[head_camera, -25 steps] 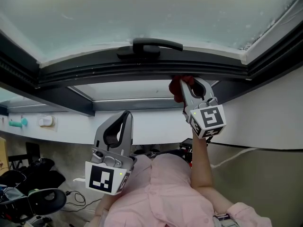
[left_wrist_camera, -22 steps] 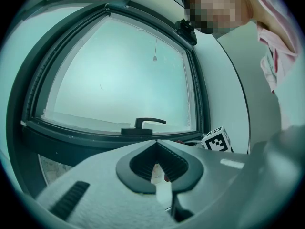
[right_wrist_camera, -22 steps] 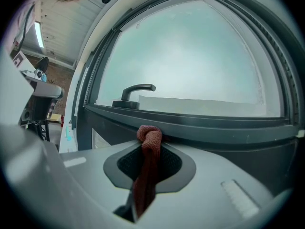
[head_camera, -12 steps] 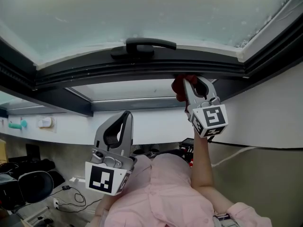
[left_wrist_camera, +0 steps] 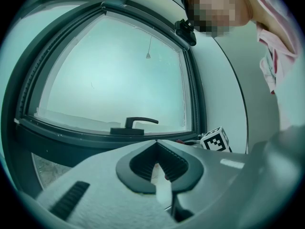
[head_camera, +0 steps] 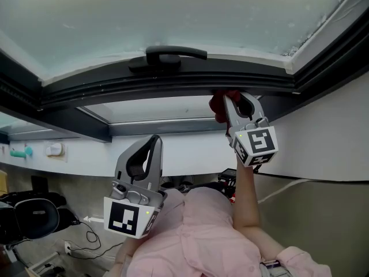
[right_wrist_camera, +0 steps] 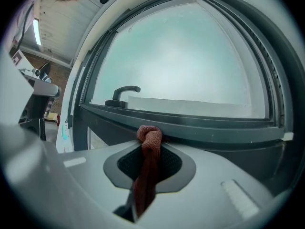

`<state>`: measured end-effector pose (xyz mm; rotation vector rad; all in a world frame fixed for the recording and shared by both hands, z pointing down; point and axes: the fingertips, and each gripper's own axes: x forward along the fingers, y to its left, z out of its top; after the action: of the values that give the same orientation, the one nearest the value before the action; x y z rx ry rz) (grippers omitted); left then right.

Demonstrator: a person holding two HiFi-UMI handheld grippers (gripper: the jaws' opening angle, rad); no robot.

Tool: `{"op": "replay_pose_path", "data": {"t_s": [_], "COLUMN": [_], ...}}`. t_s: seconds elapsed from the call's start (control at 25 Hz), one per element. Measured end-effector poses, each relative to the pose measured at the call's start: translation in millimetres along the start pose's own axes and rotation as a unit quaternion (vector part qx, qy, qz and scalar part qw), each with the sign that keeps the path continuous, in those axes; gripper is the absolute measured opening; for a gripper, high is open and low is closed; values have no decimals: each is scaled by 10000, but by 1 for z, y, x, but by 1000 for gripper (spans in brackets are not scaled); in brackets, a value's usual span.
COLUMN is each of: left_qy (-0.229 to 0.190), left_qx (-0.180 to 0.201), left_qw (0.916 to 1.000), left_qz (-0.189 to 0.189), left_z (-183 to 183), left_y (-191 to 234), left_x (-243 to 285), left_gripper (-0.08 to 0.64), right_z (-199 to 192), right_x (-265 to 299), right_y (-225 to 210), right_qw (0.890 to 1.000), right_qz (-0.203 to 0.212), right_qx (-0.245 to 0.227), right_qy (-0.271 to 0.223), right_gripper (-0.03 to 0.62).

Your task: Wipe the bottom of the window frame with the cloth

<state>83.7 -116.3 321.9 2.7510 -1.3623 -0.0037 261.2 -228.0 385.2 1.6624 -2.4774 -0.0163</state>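
1. Overhead, the frosted window pane is filling the top of the head view and glowing pale.
2. The dark window frame is running beneath the pane as a curved band, and its bottom rail is passing directly above the right gripper.
3. The person's pink shirt is showing along the lower edge of the head view, with the right forearm reaching up towards the frame.
4. The left gripper is hanging low in front of the shirt, well apart from the frame. Its fingers are pressing together with nothing between them.
5. The right gripper is being held up at the underside of the bottom rail. Its fingers are pinching the cloth, and its marker cube is facing the head camera.
6. The black handle is lying level on the bottom rail, to the left of the right gripper.
7. The red cloth is bunching into a small wad at the fingertips, right against the bottom of the frame. Its tail is trailing back between the fingers.
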Motion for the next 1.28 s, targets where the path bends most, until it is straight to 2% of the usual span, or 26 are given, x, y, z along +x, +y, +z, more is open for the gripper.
{"op": "replay_pose_path", "data": {"t_s": [0.68, 1.28], "left_qy": [7, -15], "left_qx": [14, -22], "left_qw": [10000, 9999], "left_qz": [23, 166], "left_z": [-3, -5], "left_y": [-26, -24], "left_x": [10, 3], "left_gripper": [0, 0], "right_z": [-4, -5], "right_x": [-13, -19], "right_y": [-24, -40], "right_qw": [10000, 9999], "right_qz": [2, -91], "right_qx": [17, -24], "right_qy": [-76, -55], "right_gripper": [51, 51]}}
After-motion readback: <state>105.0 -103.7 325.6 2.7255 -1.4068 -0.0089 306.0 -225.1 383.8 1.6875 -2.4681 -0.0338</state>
